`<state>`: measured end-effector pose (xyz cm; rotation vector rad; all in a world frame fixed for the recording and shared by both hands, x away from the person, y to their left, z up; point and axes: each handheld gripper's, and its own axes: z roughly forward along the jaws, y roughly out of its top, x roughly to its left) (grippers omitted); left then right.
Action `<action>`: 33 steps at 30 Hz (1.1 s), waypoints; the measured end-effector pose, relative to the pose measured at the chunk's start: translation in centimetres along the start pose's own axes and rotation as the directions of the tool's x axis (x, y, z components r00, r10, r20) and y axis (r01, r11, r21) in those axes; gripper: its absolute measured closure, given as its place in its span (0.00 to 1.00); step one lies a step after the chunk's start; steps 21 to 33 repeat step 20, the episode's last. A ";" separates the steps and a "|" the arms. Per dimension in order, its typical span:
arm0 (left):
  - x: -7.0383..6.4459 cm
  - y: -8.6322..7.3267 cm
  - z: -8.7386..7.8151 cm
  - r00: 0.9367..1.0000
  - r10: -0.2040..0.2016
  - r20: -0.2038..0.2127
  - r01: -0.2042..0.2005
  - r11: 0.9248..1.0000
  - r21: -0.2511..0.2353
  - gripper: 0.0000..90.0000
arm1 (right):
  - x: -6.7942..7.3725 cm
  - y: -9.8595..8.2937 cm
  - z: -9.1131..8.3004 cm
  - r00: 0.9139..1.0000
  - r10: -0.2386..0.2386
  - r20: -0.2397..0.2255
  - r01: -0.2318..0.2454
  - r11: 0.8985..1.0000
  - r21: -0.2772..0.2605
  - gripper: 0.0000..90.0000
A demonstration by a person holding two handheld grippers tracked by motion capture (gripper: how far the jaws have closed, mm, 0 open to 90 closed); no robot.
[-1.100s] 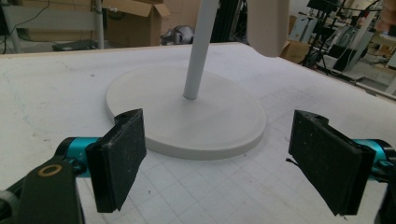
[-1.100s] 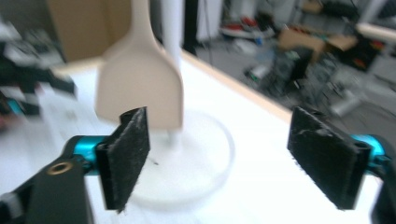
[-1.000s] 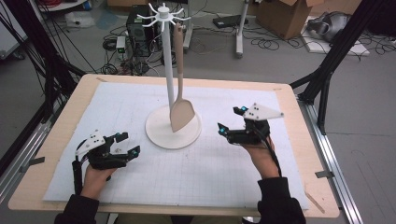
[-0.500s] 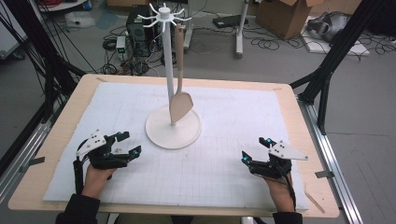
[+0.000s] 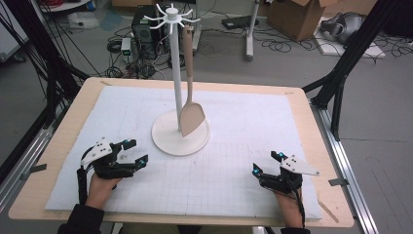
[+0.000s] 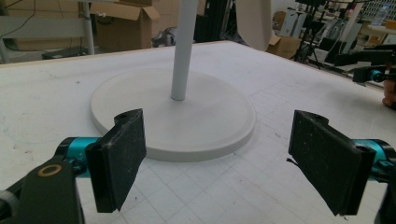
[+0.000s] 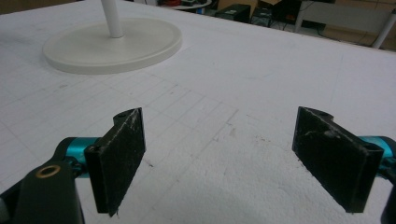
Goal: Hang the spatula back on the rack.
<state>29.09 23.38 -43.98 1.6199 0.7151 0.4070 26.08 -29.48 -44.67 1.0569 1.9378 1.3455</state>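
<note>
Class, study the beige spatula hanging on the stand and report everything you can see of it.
The beige flat-bladed spatula looks wooden or plastic, with a long straight handle and a broad blade. It hangs upright, blade down, from a hook on the white utensil stand, the blade tip just above or at the round base; contact cannot be told. Neither gripper touches it.

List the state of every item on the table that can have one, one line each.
Beige wooden spatula: hanging from a hook at the top of the stand, blade just above the base, held by neither gripper.
White hook stand with round base: upright on the white mat.
Left gripper: jaws open, empty, facing the stand base.
Right gripper: jaws open, empty, low over the mat near the front edge.
</note>
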 end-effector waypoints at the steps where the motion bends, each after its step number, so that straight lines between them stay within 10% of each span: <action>1: 0.0 0.0 0.0 1.000 -0.003 0.001 0.003 1.000 -0.002 0.21 | 0.0 0.0 0.0 1.000 -0.003 0.004 0.003 1.000 -0.003 0.18; 33: 0.0 -0.4 0.3 1.000 -0.014 -0.001 0.014 1.000 0.014 0.21 | -0.2 -0.1 -0.2 1.000 0.013 0.005 -0.013 1.000 -0.016 0.18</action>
